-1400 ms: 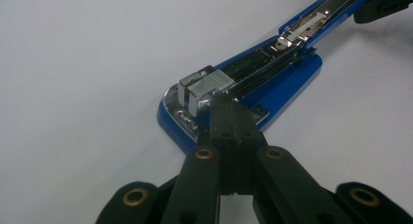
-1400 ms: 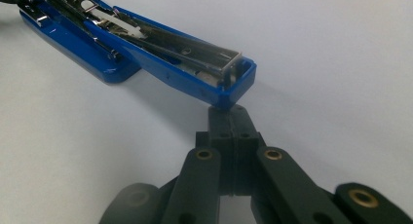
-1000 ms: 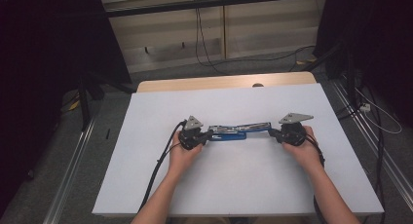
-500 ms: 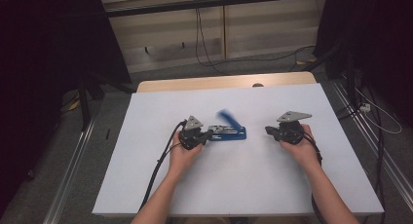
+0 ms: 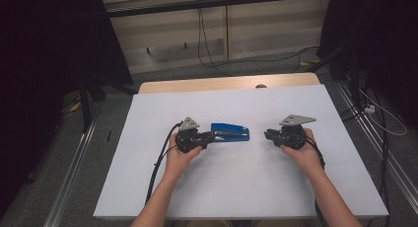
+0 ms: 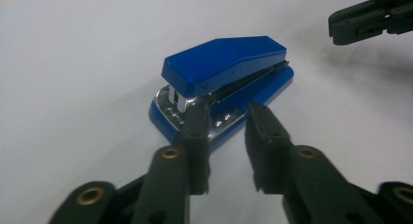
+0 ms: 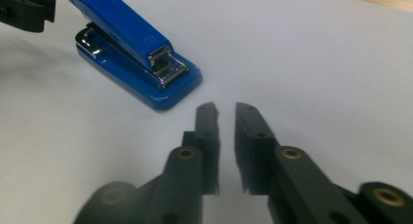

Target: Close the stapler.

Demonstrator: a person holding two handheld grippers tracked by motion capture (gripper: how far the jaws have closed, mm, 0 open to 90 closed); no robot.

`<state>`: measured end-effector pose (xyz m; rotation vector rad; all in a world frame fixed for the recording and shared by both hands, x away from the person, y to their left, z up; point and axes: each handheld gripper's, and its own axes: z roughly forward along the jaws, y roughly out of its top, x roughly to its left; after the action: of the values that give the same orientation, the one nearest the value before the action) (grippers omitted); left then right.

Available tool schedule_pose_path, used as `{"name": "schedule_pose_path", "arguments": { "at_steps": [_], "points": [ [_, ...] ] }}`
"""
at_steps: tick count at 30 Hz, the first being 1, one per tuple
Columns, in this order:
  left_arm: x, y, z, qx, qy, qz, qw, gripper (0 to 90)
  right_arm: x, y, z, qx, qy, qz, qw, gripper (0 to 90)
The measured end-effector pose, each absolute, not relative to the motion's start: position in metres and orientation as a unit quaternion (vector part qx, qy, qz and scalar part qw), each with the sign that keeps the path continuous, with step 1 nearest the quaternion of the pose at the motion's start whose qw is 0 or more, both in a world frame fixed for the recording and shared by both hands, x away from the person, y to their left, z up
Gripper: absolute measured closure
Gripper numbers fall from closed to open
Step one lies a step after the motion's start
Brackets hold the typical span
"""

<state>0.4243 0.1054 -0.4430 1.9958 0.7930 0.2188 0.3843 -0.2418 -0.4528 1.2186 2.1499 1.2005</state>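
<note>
A blue stapler lay closed on the white bench, between the left tongs and the right tongs. The gripper views showed both pairs slightly apart, just opened and empty; its chrome magazine showed there too.

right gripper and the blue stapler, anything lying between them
Nothing. In the high view, only bare white table separates the right gripper from the blue stapler; the right gripper view shows the same bare stretch.

overhead view plus two close, opposing low views sharing stapler
</note>
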Motion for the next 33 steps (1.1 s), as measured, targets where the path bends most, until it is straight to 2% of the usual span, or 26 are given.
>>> {"name": "schedule_pose_path", "arguments": {
  "at_steps": [4,6,10,16,23,33],
  "points": [
    [0.423,0.111,-0.438,0.81,0.329,0.084,0.478,53.8,0.383,-0.24,-0.453,0.441,0.761,0.436,0.189,58.1],
    [0.422,0.113,-0.436,0.812,0.322,0.086,0.478,49.9,0.381,-0.237,-0.452,0.441,0.761,0.437,0.189,53.9],
    [0.419,0.118,-0.432,0.807,0.332,0.087,0.48,33.5,0.377,-0.233,-0.449,0.445,0.756,0.442,0.187,38.4],
    [0.417,0.127,-0.427,0.796,0.344,0.086,0.49,25.2,0.367,-0.23,-0.446,0.443,0.754,0.446,0.192,25.8],
    [0.408,0.139,-0.422,0.8,0.345,0.098,0.482,17.6,0.351,-0.235,-0.443,0.446,0.745,0.455,0.198,19.8],
    [0.398,0.159,-0.42,0.793,0.353,0.098,0.486,12.1,0.335,-0.237,-0.444,0.44,0.745,0.46,0.199,17.6]
  ]
}}
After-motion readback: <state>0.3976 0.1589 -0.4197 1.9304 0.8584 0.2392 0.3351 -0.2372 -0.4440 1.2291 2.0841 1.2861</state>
